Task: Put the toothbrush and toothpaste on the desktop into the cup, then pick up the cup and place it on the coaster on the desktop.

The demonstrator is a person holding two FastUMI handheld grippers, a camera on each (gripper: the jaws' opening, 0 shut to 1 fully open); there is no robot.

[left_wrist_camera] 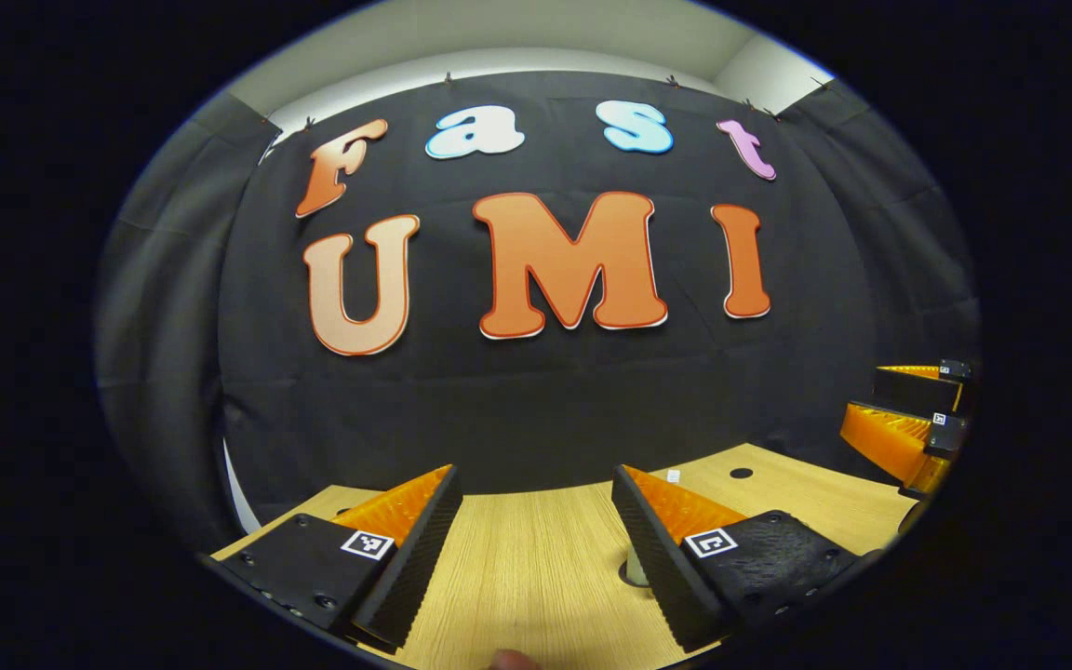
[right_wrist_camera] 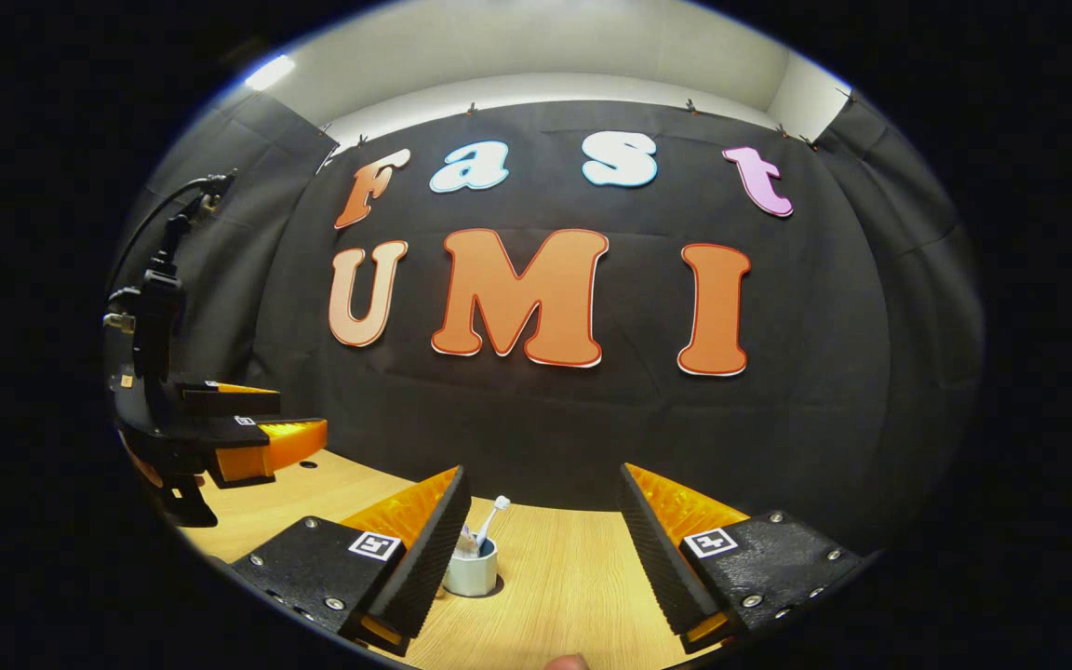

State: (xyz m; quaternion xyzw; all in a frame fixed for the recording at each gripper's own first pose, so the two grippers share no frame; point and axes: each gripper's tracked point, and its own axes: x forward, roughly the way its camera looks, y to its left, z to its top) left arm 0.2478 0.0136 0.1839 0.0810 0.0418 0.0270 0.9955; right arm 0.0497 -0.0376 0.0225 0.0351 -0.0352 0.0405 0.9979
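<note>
One white cup, toothbrush upright inside

no legible text; only unreadable square marker tags on fingers

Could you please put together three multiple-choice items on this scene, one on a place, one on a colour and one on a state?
1. Where is the toothbrush?
A. Flat on the desktop
B. Standing in the cup
C. Between the right gripper's fingers

2. What colour is the cup?
A. White
B. Red
C. Green

3. How does the right gripper stand?
A. Shut on the cup
B. Shut on nothing
C. Open

Answers:
1 B, its head sticks up out of the cup in the right gripper view.
2 A, the cup's wall is plainly white against the wooden desktop.
3 C, its fingers stand wide apart with bare desktop between them.
</note>
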